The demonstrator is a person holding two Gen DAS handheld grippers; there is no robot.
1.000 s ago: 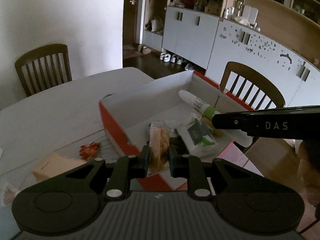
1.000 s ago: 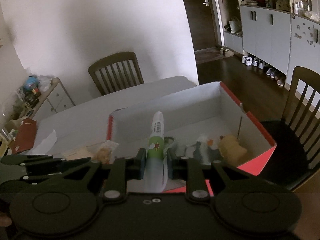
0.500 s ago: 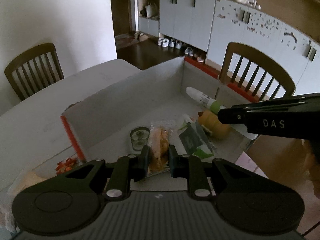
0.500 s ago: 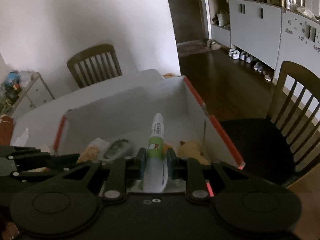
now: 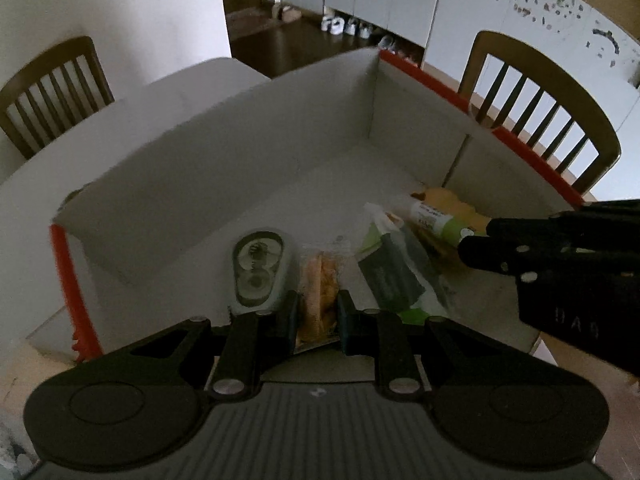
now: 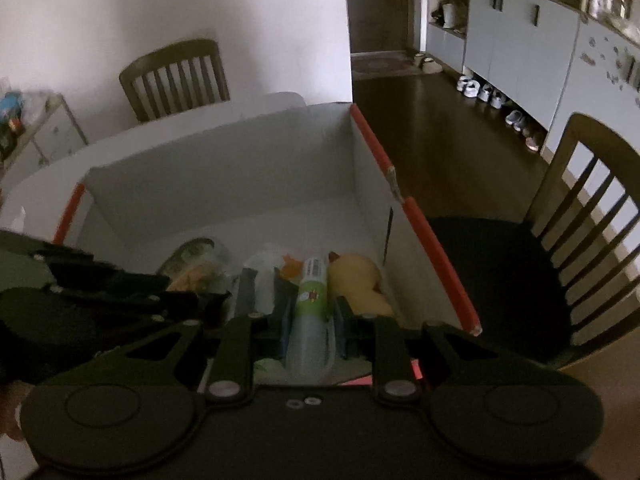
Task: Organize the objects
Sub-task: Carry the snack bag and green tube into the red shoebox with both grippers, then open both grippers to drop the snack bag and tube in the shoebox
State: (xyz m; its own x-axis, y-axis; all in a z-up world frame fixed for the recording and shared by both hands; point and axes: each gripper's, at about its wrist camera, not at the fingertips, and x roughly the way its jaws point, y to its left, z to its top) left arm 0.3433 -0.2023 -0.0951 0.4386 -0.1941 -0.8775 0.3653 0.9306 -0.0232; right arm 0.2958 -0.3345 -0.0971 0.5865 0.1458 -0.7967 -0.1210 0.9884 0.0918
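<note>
left gripper [image 5: 318,314] clamps snack packet [image 5: 318,288] — right gripper [image 6: 310,326], seemingly, green tube [image 6: 310,300].

The room around me is dim, lit softly from the side. A plain white wall [image 6: 200,12] stands ahead, and beside it a dark doorway [image 6: 380,12] opens onto a dark wooden floor [image 6: 448,120]. A white table [image 5: 132,120] fills the middle, with a slatted wooden chair [image 6: 176,76] pushed against its far side and another chair [image 6: 588,216] with a dark seat to my right. Along the right wall runs a row of pale grey cupboards [image 6: 520,32], and pairs of shoes [image 6: 488,94] sit lined up on the floor beneath them. A small white drawer unit [image 6: 52,132] stands at far left, its top cluttered.
</note>
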